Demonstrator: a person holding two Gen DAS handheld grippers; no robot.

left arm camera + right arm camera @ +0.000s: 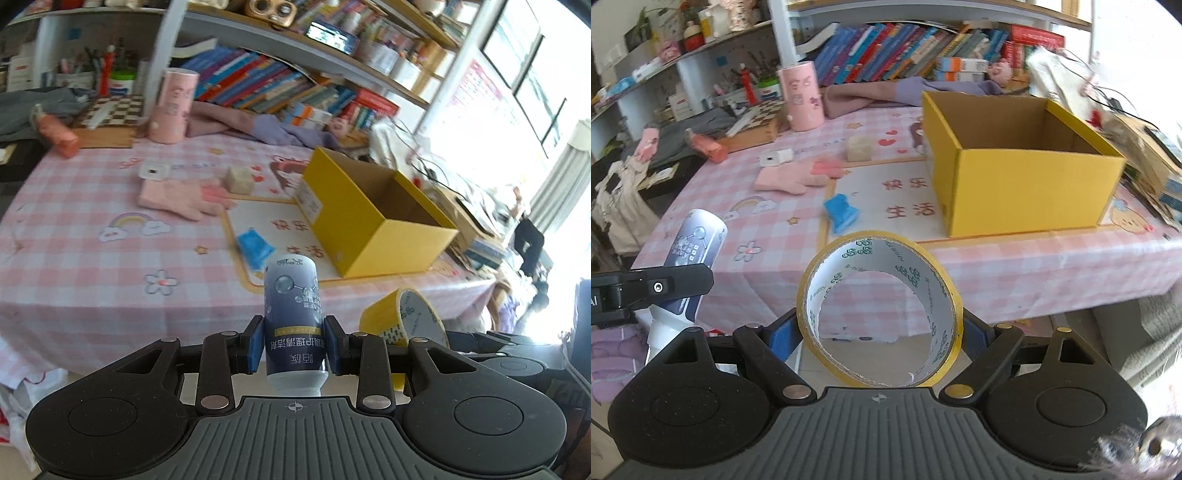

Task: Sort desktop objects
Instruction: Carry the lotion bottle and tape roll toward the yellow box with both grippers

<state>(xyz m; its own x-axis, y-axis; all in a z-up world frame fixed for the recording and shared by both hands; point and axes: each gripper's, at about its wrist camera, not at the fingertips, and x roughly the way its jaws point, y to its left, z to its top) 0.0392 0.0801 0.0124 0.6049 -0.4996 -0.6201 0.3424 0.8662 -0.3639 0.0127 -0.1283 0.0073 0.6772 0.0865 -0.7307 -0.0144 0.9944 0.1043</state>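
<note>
My left gripper (294, 343) is shut on a dark blue cleaner bottle (293, 314), held before the table's front edge; the bottle also shows in the right wrist view (690, 254). My right gripper (879, 332) is shut on a yellow tape roll (879, 314), also seen in the left wrist view (402, 317). An open, empty yellow box (1023, 192) (373, 221) stands on the table at the right. A blue packet (840, 212) (255, 247), a pink glove (790, 179) (173, 199), a beige cube (858, 147) (240, 180) and a white adapter (775, 157) (153, 171) lie on the pink checked cloth.
A pink cylinder (801, 96) (171, 107), a salmon tube (709, 147), a chessboard (110, 110) and purple cloth (886, 92) sit at the back before shelves of books (905, 48). Clutter and cables (1137, 147) lie right of the box.
</note>
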